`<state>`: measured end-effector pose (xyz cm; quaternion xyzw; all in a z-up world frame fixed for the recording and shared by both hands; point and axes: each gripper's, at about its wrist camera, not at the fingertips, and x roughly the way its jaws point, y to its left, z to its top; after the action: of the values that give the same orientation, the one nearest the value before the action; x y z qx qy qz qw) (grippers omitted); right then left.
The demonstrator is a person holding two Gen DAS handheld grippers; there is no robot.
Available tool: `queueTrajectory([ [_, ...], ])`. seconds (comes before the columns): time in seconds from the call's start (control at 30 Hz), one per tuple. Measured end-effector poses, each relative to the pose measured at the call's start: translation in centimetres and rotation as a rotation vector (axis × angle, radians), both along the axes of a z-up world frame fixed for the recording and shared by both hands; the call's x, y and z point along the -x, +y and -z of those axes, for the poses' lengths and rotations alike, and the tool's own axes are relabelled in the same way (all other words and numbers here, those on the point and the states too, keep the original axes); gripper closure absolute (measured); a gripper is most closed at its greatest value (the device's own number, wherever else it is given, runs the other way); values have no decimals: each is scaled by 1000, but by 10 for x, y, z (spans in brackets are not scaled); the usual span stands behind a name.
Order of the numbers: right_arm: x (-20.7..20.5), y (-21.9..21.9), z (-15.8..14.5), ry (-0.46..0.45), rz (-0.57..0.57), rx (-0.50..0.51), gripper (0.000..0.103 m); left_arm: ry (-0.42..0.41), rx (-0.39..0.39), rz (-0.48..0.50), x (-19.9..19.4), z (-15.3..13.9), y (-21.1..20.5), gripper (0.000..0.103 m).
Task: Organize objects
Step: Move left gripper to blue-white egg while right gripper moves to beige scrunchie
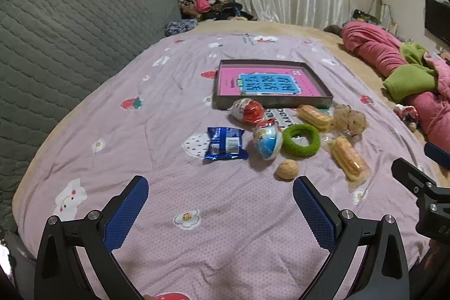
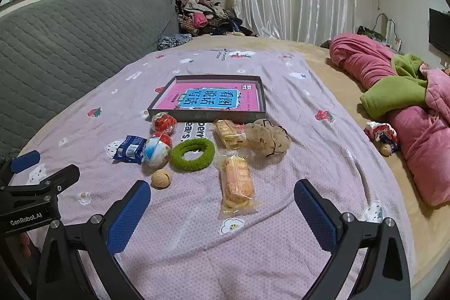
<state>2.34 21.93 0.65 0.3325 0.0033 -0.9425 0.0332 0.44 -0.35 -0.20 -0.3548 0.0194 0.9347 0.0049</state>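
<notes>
Both tools wide open and empty, right tool and left tool hovering over the bed's near edge. Wrapped biscuit pack straight ahead of right tool, long axis running away toward shallow box mid-bed; nearer right hand than left. Walnut just ahead of left tool

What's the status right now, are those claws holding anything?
Left gripper open, empty. Right gripper open, empty, biscuit pack just ahead. Snacks, walnut, green hair tie loose before the box. Nothing blocking.
</notes>
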Motion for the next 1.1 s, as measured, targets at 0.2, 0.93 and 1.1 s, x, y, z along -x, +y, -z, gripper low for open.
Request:
queueTrajectory([
  [0.2,-2,2,-3,15,-4,10,0,9,-3,2,-1,-2,0,1],
  [0.93,24,28,-10,41,-22,30,0,-3,-10,31,34,-1,6,1],
  [1.1,41,41,-2,28,0,38,0,-24,-37,74,55,5,9,1],
])
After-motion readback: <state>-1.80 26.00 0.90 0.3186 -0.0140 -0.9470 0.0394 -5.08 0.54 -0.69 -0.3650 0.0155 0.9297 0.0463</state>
